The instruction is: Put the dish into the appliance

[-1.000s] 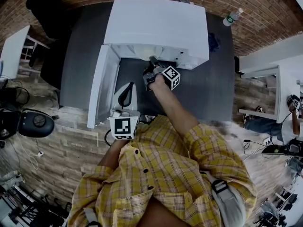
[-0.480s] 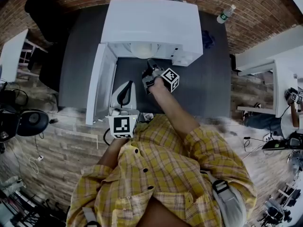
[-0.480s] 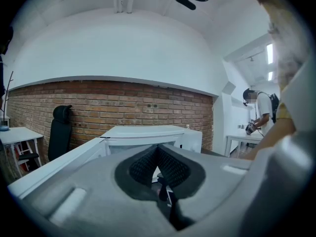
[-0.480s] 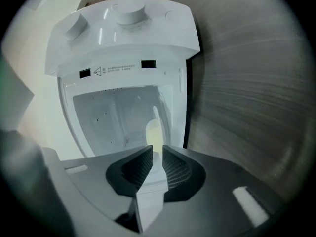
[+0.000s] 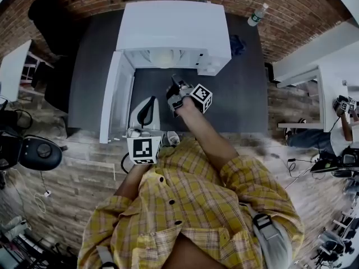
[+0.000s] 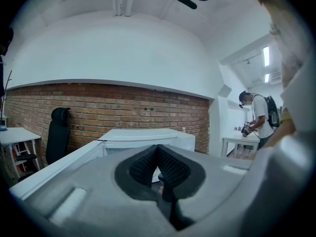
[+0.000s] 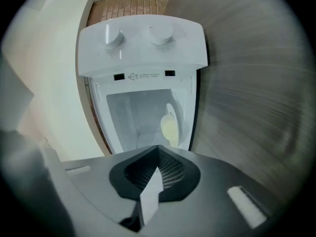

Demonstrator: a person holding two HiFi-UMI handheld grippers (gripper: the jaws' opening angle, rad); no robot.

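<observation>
The white appliance (image 5: 174, 29) stands on a dark grey surface, its door (image 5: 115, 102) swung open to the left. The pale yellow dish (image 7: 170, 125) stands on edge inside the cavity, at its right side; in the head view the dish (image 5: 162, 58) shows as a pale glow in the opening. My right gripper (image 5: 174, 83) hangs just in front of the opening, apart from the dish, jaws shut and empty. The left gripper (image 5: 148, 102) is held lower, beside the door, also shut with nothing in it. Two knobs sit on the control panel (image 7: 140, 43).
Two water bottles (image 5: 255, 14) stand behind the appliance near the brick wall. A black chair (image 5: 47, 15) is at the back left. At the right is a white table (image 5: 331, 94), with another person (image 6: 259, 120) beside it. A blue object (image 5: 236, 45) lies right of the appliance.
My right gripper has drawn back a little from the appliance opening, and the dish stays inside. The left gripper has hardly moved.
</observation>
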